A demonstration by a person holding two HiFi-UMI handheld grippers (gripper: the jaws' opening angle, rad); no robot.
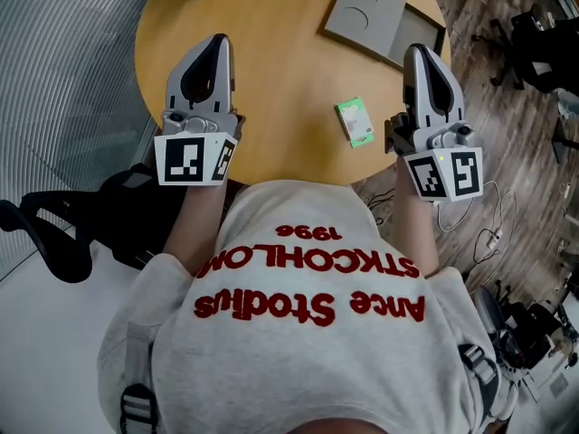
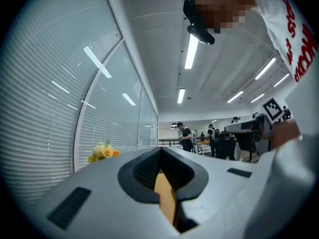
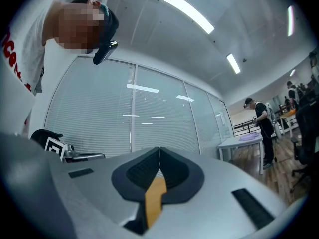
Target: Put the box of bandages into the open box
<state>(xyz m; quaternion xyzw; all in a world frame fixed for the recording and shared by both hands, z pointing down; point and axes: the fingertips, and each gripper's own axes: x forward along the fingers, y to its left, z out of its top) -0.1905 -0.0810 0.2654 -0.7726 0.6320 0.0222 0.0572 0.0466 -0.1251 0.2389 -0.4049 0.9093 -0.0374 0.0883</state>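
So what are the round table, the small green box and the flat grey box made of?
The round tan table looks like wood or wood-look laminate: even honey colour, smooth, soft sheen. The small green and white box seems to be printed card, with crisp folded edges. The flat grey open box looks like matte cardboard or moulded fibre; I cannot tell which.

Bright, even light fell from ceiling strip lights [image 2: 191, 51] near twelve o'clock in both gripper views. In the left one it streaked the glass wall [image 2: 94, 61] at nine. Both bulged fisheye-style, with black corners and a soft foreground. The head view was crisp.
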